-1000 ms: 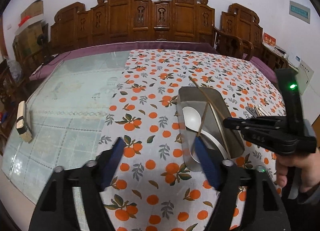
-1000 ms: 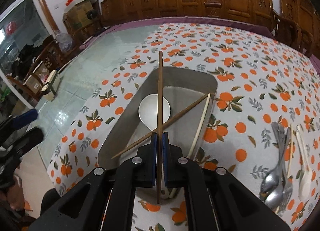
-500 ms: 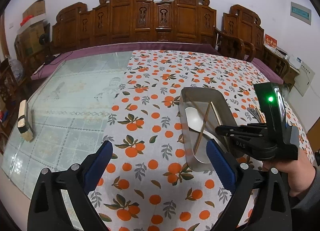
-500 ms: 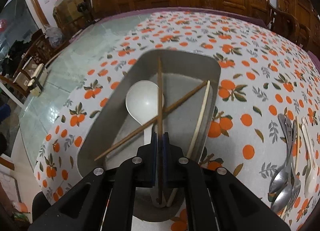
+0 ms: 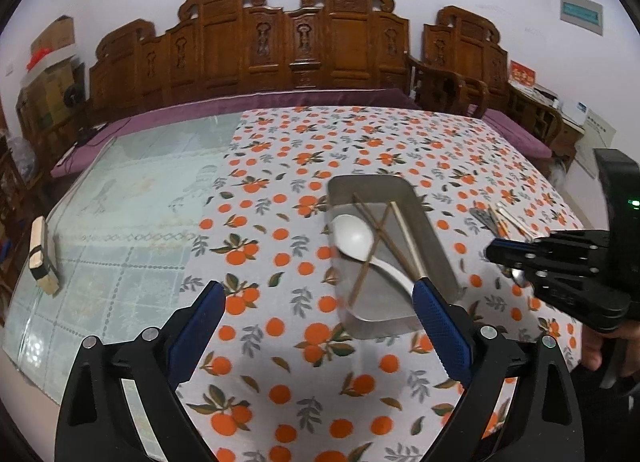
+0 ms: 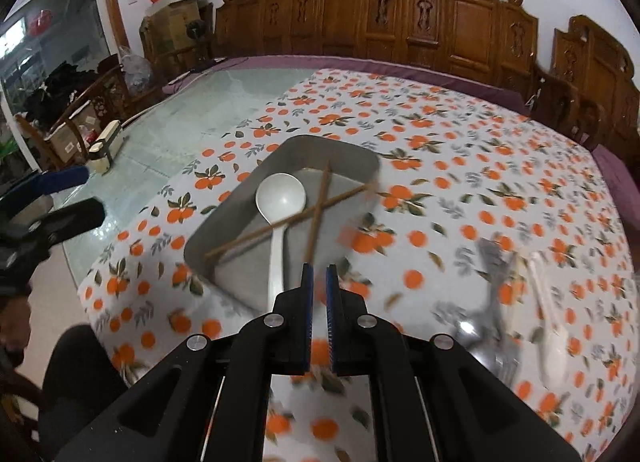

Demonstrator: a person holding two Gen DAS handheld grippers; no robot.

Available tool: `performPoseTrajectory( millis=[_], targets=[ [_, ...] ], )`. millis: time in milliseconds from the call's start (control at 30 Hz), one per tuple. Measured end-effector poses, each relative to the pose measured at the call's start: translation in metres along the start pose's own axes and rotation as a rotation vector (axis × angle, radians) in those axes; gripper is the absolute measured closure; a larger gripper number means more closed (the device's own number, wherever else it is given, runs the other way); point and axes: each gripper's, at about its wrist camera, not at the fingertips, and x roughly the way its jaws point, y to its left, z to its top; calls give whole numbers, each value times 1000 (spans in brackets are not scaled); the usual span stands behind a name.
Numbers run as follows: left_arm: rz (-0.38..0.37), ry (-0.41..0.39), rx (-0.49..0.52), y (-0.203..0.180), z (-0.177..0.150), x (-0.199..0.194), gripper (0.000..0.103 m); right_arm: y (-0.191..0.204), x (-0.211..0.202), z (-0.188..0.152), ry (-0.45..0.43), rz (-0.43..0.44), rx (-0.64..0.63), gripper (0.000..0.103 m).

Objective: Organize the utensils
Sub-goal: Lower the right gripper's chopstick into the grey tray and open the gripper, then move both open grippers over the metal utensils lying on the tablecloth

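Our right gripper (image 6: 317, 276) is slightly parted, empty; left gripper (image 5: 316, 302) wide apart; crossed chopsticks (image 6: 320, 202) and white spoon (image 6: 280, 198) in metal tray (image 6: 336, 144).

I can read no text anywhere. The teal wall sign (image 5: 581, 13) and red placard (image 5: 522, 73), far beyond my fingers, are too blurred.

A grey metal tray (image 6: 236, 198) sits on the orange-print cloth, holding a white ladle-like spoon (image 6: 280, 198) and two brown chopsticks (image 6: 318, 206) crossed over it. To its right, apart, lie blurred metal spoons (image 6: 494, 302) and a white spoon (image 6: 554, 326)
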Motion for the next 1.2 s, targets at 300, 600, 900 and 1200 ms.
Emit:
performPoseTrajectory(
  millis=[300, 600, 900, 1200],
  targets=[
    [-38, -21, 56, -35, -3, -12, 12, -39, -63, -39, -38, -63, 40, 67],
    [-71, -4, 79, -75, -5, -6, 12, -96, -95, -76, -49, -132, 102, 63],
    [-121, 13, 109, -130, -3, 11, 12, -127, -102, -106, -49, -149, 132, 63],
    [-190, 81, 148, -184, 3, 51, 12, -154, -101, -118, -43, -139, 180, 63]
  ],
)
